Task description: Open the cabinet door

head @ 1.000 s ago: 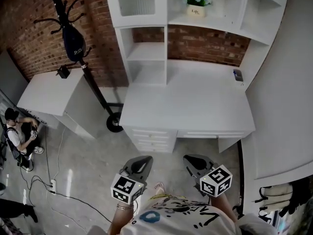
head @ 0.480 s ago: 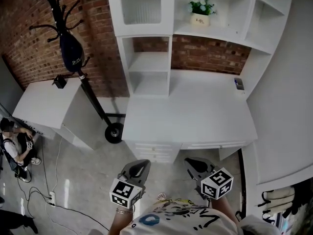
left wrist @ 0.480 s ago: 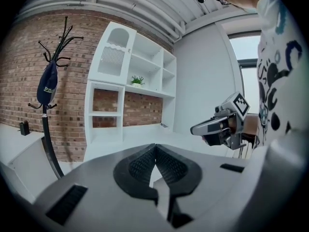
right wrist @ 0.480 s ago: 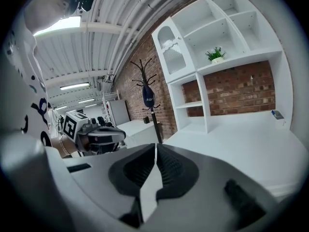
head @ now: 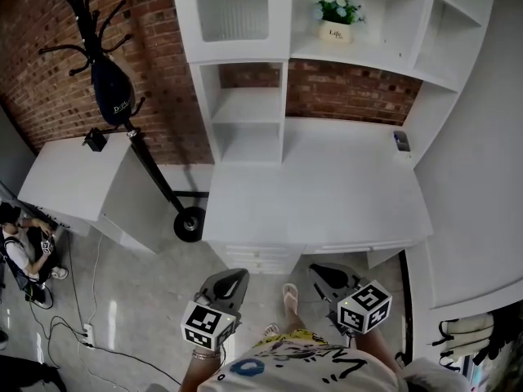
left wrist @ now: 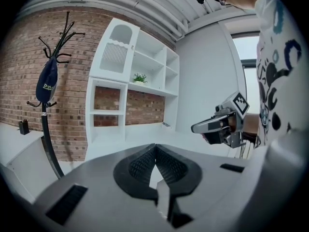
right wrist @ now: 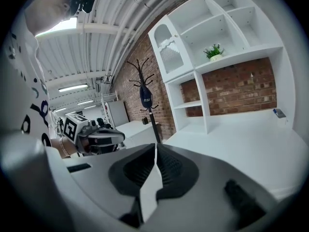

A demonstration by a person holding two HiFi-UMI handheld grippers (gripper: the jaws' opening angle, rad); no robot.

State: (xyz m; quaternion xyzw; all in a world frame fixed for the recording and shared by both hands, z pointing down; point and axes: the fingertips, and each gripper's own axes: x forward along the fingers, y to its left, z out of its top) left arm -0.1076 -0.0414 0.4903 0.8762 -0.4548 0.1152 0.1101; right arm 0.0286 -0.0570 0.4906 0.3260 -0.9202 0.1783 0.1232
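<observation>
The cabinet door (head: 234, 6) is a white arched door with a ribbed pane. It stands closed at the top left of the white shelf unit over the desk, and it also shows in the left gripper view (left wrist: 115, 50) and the right gripper view (right wrist: 170, 57). My left gripper (head: 233, 278) and right gripper (head: 320, 269) hang side by side in front of the desk's edge, well short of the door. Both are shut with nothing between the jaws. The left gripper's jaws (left wrist: 154, 151) and the right gripper's jaws (right wrist: 155, 151) point toward the desk and shelves.
A white desk (head: 327, 194) with drawers (head: 257, 257) stands below the shelves. A potted plant (head: 339, 19) sits on a shelf and a small dark object (head: 401, 141) on the desk's right. A coat rack (head: 110, 80), a wheel (head: 189, 224) and a side cabinet (head: 69, 174) are at left. Cables (head: 90, 309) lie on the floor.
Both grippers and the head view have moved forward toward the desk, whose front edge is now closer. A sandalled foot now shows between the grippers. Both jaws stayed shut.
</observation>
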